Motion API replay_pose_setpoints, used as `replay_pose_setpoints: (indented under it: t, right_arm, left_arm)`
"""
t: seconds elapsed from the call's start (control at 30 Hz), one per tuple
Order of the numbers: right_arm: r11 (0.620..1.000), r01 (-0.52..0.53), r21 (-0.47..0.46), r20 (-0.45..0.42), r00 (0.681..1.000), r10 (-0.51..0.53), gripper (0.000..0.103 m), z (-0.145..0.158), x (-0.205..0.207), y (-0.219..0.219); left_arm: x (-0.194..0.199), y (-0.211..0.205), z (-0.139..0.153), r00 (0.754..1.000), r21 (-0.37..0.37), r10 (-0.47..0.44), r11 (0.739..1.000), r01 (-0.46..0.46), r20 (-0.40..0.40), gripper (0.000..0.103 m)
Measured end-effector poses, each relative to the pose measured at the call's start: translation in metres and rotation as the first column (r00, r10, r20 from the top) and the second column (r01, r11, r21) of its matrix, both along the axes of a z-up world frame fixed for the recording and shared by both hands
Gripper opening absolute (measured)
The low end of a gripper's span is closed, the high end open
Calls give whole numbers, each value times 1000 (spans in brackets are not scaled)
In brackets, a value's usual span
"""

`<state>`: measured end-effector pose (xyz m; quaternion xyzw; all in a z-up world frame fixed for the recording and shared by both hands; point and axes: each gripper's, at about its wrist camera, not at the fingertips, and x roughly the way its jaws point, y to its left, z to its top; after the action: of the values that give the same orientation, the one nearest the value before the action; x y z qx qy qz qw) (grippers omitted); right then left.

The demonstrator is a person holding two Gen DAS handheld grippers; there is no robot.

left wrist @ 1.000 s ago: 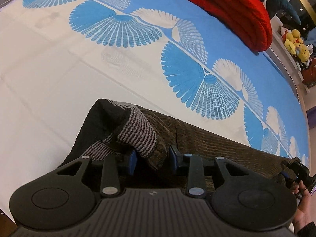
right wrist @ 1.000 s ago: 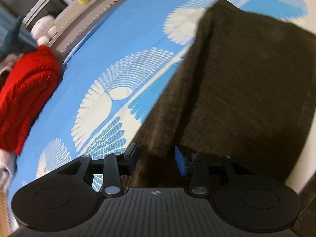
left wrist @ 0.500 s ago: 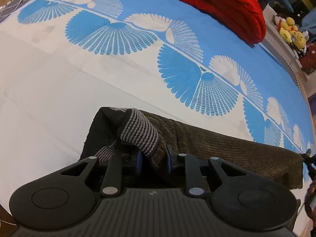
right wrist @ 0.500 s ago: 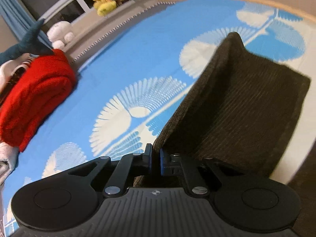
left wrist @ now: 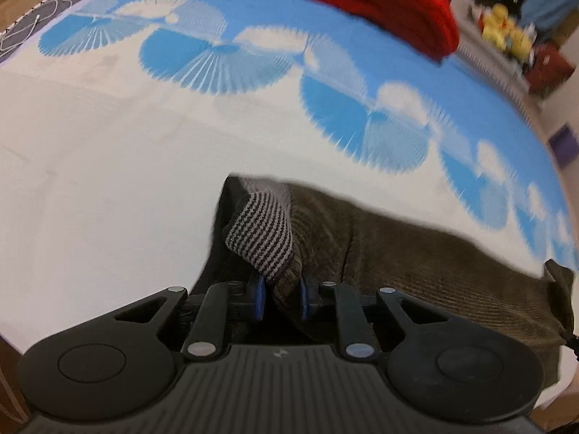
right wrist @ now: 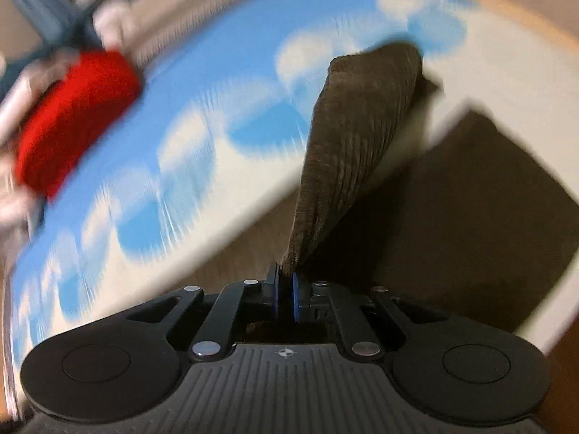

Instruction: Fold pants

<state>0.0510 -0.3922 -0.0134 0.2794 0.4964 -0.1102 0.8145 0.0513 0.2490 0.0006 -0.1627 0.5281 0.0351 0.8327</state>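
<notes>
I had the left tongs (left wrist: 281,296) nipped on the pants (left wrist: 398,253) at their striped waistband (left wrist: 262,235), low in the frame's middle. The right tongs (right wrist: 286,294) were pinched nearly flat on a corduroy edge lifted off the bedspread (right wrist: 217,72). I judged both ends should travel level, keeping the fabric taut. Only the right view showed pants already lying beneath; only the left showed the waistband.
</notes>
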Motion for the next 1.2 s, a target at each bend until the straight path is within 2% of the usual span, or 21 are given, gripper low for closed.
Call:
replay_pose_setpoints:
  t: [0.07,0.13,0.23,0.3,0.43,0.5,0.6,0.77,0.87,0.93,1.03,1.1,1.13,1.17,1.2]
  right_arm:
    - [996,-44,72,-101,994,51,8,-21,-13,-9]
    - [996,-54,72,-137,989,63,8,-27,-17,-21]
    - [1000,-20,-14,-80,997,19,11,-19,-22,-46]
    - [999,13,-32,-40,999,-14,14,-15,-22,-59]
    - [994,73,-80,42,997,-70,36,-13,-7,-76]
    - [991,78,-105,71,995,-71,40,-18,4,-77]
    - [988,52,-145,82,996,-40,43,-31,24,-69]
    - [970,-56,-235,-2,998,57,45,-60,59,-44]
    - [925,-169,-340,-84,985,149,45,-72,75,-23]
    - [876,-239,-418,-151,970,192,45,-80,79,-11]
    - [837,-292,-463,-195,955,225,43,-85,83,-2]
    - [838,-282,-467,-195,957,213,29,-83,83,-6]
    - [839,-271,-473,-195,960,200,14,-82,83,-8]
    - [845,-252,-471,-182,966,186,7,-78,81,-12]
    - [859,-224,-461,-158,973,170,7,-73,78,-17]
  left_arm:
    - [0,3,-11,998,-3,-20,1000,20,-53,20]
    - [1,6,-19,995,-19,-24,1000,23,-96,21]
    - [5,5,-25,991,-10,-5,1000,4,-131,25]
    - [9,6,-30,986,-33,18,999,-24,-165,40]
    - [16,2,-39,979,-30,30,999,-36,-204,48]
    - [19,0,-42,976,-21,23,999,-29,-217,51]
    - [21,-3,-47,973,-7,15,1000,-17,-230,53]
    - [23,-4,-54,967,13,7,1000,-3,-256,54]
    - [26,-5,-56,965,17,6,1000,-1,-263,54]
    - [27,-6,-57,964,18,5,1000,-1,-267,54]
    - [30,-7,-57,963,23,6,1000,0,-271,54]
    - [32,-9,-58,962,28,10,1000,-3,-274,54]
    - [32,-9,-58,961,31,13,1000,-4,-276,54]
    - [33,-10,-58,961,33,14,999,-5,-275,54]
    - [33,-10,-58,962,35,16,999,-6,-272,54]
